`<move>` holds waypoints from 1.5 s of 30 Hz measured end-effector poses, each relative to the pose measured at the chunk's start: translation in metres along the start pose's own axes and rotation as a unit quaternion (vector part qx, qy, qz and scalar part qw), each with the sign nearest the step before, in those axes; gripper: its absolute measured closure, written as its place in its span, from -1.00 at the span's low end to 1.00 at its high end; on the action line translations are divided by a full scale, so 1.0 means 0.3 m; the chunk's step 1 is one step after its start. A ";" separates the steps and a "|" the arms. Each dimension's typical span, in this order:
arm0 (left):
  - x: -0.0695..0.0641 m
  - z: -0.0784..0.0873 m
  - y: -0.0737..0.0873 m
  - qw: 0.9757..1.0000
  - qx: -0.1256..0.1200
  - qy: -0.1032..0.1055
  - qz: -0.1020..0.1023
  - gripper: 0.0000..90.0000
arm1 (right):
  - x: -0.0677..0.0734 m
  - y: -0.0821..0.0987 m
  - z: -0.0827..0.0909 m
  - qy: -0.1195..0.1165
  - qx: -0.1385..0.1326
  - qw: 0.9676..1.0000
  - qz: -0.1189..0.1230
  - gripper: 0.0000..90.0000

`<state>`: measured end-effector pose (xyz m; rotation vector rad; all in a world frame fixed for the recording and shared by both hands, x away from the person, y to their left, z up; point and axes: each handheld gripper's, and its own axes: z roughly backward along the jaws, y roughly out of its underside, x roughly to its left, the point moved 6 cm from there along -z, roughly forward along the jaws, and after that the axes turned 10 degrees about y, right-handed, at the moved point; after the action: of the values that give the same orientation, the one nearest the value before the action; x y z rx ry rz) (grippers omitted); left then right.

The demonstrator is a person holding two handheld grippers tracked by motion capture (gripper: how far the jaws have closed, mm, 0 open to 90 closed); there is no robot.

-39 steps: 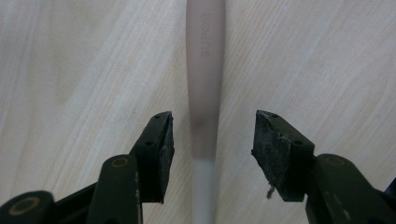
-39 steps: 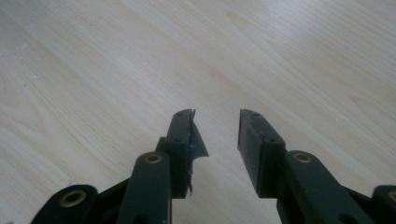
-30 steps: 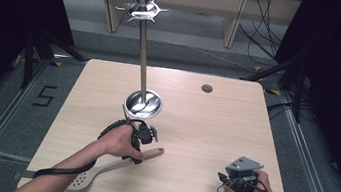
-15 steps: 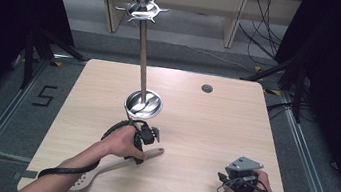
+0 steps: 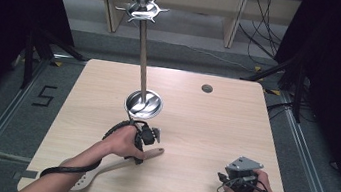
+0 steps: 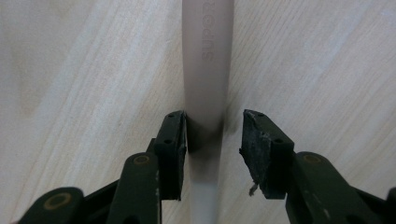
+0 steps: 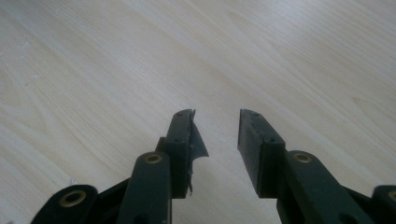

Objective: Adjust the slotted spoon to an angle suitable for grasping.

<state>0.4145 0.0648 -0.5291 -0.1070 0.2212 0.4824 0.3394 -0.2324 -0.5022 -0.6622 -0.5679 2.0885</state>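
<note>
Pale wooden spatula [image 5: 113, 165] lies lower left of the high view, its handle running straight up between the left gripper [image 6: 214, 135]'s parted jaws; the right gripper [image 7: 215, 135], also parted, idles lower right.

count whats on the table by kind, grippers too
Metal utensil stand: 1
Pale wooden spatula: 1
Hand-held gripper: 2, the left hand-held gripper over the spatula handle, the right hand-held gripper over bare table
Total: 4
</note>
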 end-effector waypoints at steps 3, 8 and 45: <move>0.003 -0.003 0.002 1.000 0.000 0.006 0.006 0.34 | 0.000 0.000 0.000 0.000 0.000 1.000 0.000 0.47; 0.006 -0.006 0.004 1.000 0.002 0.006 0.006 0.40 | 0.000 -0.001 -0.001 0.000 -0.001 1.000 0.001 0.47; 0.017 0.003 0.029 1.000 -0.019 -0.007 0.000 0.60 | 0.002 -0.006 -0.005 -0.002 -0.001 1.000 0.001 0.47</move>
<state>0.4149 0.0749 -0.5299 -0.1396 0.1983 0.4876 0.3410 -0.2307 -0.5024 -0.6598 -0.5713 2.0924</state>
